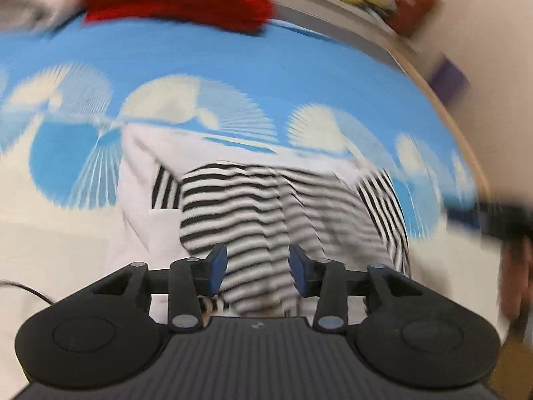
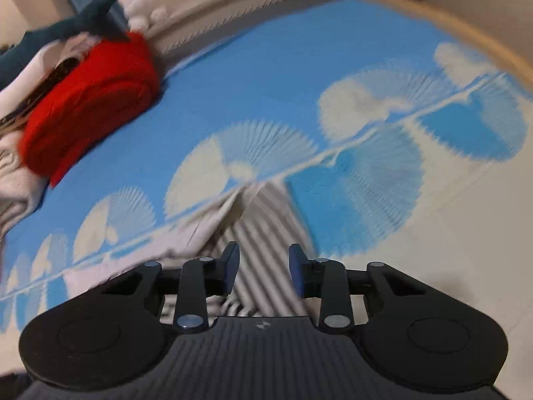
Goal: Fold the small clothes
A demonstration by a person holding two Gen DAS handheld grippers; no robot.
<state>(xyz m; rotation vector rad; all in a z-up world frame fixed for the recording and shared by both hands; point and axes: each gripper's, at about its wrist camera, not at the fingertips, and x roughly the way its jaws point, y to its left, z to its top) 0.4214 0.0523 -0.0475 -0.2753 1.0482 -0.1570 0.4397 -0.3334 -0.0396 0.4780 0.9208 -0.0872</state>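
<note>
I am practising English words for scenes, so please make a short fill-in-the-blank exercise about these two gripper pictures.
1. The garment in front of both grippers has black and white ____.
2. The jaws of the left gripper are ____, with nothing between them.
3. The folded cloth at the far side of the mat is ____ in colour.

Missing words: stripes; open; red
</note>
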